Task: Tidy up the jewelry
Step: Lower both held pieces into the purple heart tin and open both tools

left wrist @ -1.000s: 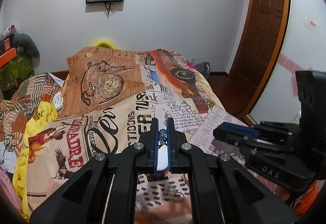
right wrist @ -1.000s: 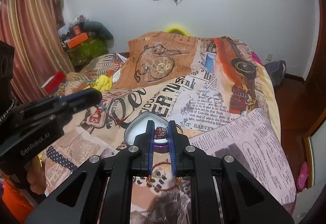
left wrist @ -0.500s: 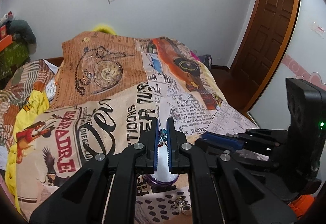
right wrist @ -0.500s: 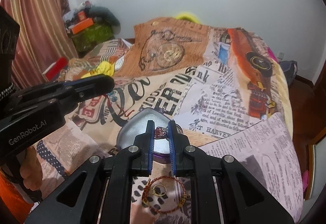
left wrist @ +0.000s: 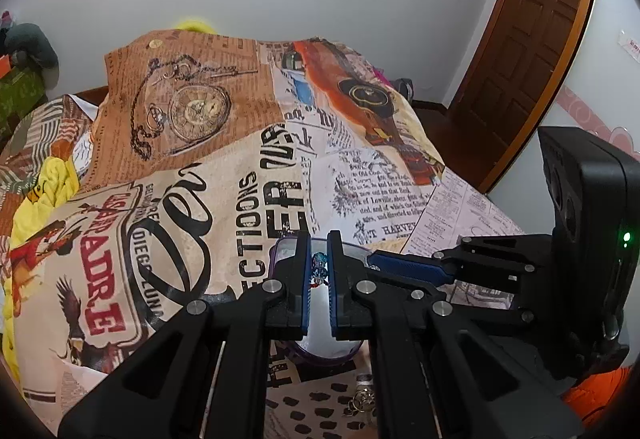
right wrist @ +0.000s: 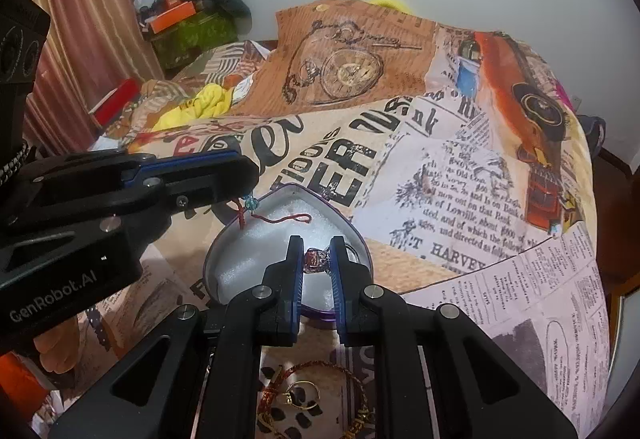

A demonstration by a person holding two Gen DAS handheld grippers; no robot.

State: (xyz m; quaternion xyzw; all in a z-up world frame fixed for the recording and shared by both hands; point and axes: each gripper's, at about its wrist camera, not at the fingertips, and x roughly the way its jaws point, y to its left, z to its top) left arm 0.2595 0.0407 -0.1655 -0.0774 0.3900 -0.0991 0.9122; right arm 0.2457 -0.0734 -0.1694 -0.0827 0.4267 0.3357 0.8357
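A heart-shaped tin with white foam lining and a purple rim lies open on the printed bedspread. My left gripper is shut on a red cord with blue beads; in the right wrist view the blue beads hang at the tin's upper left edge and the cord's loose end trails onto the foam. My right gripper is shut on a reddish beaded ring held just over the tin's right lobe. The left gripper comes in from the left there.
A braided red-gold bracelet, a gold ring and small silver pieces lie on the bedspread in front of the tin. Yellow cloth and clutter sit at the far left; a wooden door is at the right.
Both grippers have come down and forward over the tin, each still holding its piece. The red cord's end now rests on the foam.
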